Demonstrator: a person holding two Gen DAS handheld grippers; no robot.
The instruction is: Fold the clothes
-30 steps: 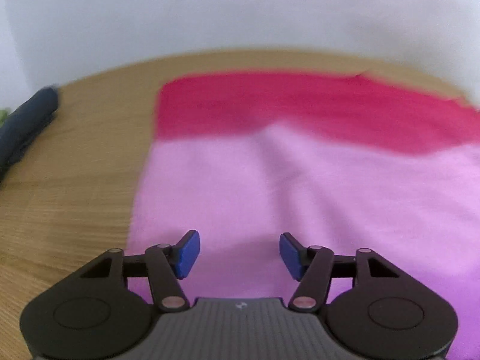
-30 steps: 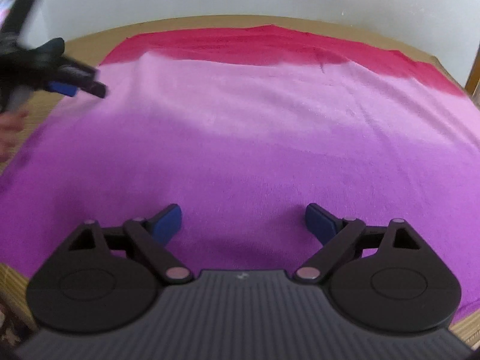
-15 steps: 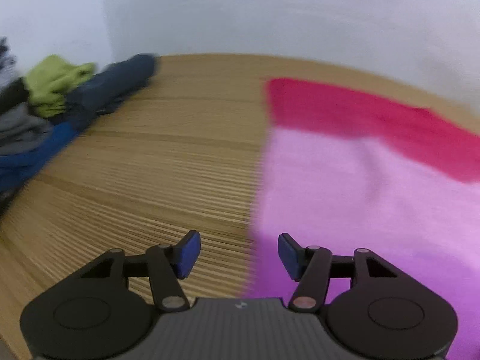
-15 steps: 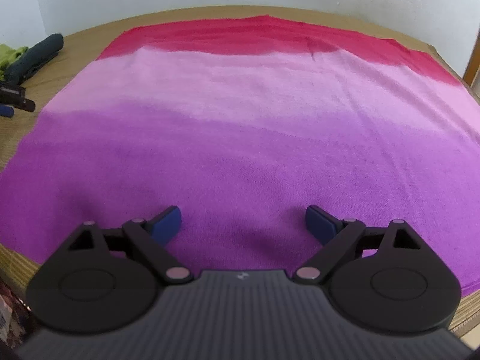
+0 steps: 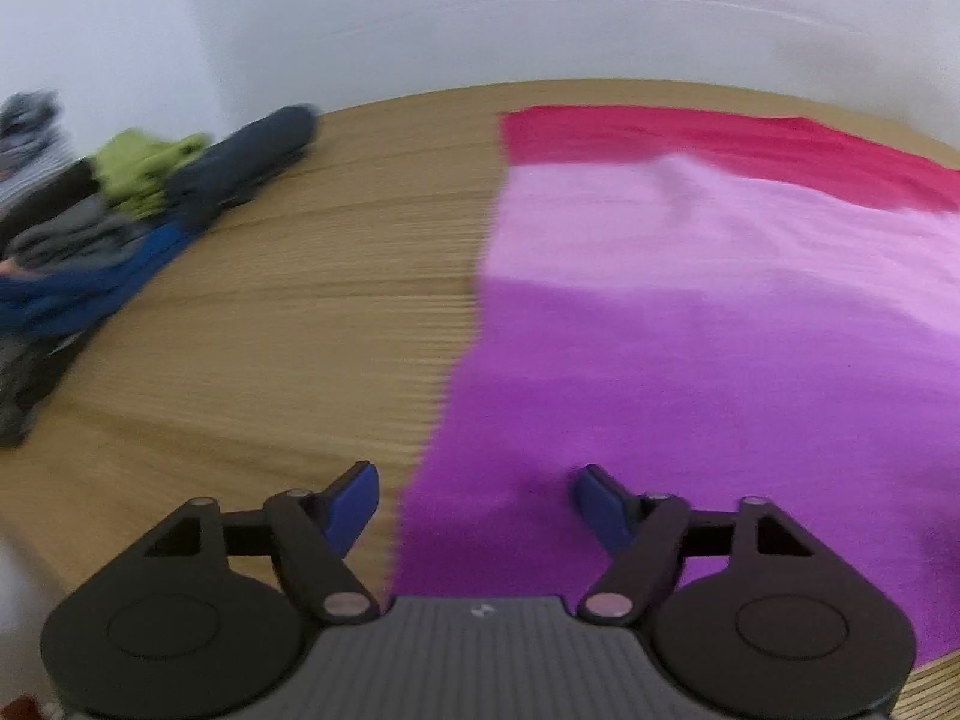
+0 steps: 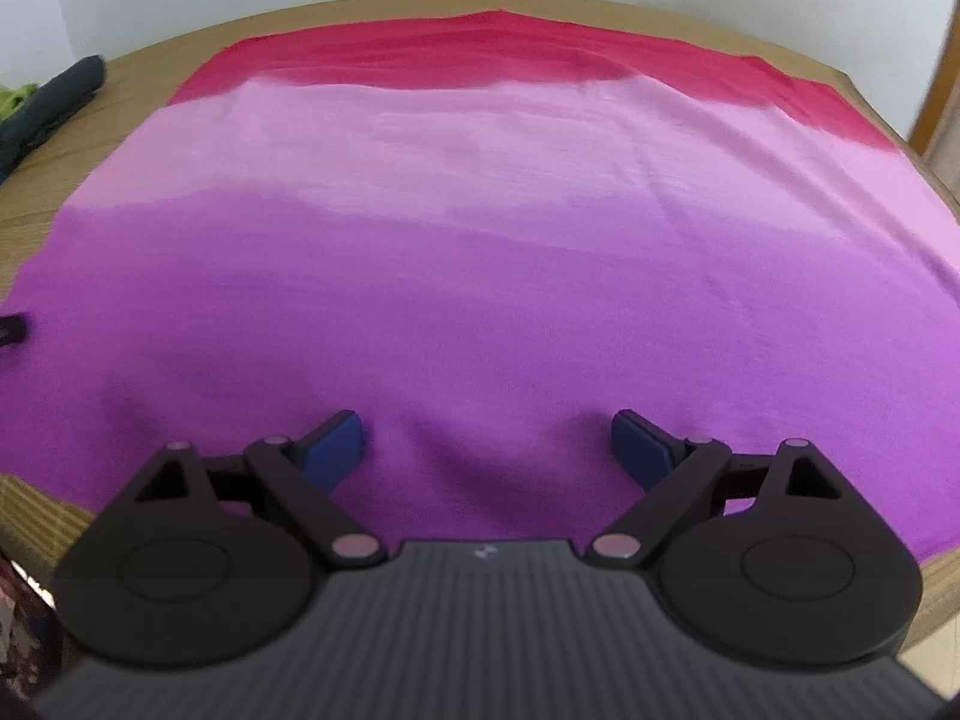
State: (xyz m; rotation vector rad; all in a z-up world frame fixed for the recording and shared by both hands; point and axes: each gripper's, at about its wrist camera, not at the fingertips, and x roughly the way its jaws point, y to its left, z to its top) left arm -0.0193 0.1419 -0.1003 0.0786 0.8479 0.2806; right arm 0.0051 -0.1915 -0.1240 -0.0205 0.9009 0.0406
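A large cloth [image 6: 480,276] lies spread flat on the wooden table [image 5: 270,360], banded red at the far end, pink in the middle and purple nearest me. My left gripper [image 5: 474,504] hovers over the cloth's [image 5: 720,360] left edge near its front corner; its jaws are opening and nothing sits between them. Over the purple front part, my right gripper [image 6: 486,444] stands open, a low wrinkle of cloth lying between and below its pads, not pinched.
A heap of other clothes [image 5: 102,228], dark blue, green, grey and bright blue, is piled at the table's left side. A dark garment [image 6: 48,108] shows at the left in the right wrist view. White walls back the table, whose front edge [image 6: 36,510] is close.
The left gripper has swung from over the pink middle out across bare wood and come back over the cloth's left edge near the front. The right gripper has shifted slightly and stayed open.
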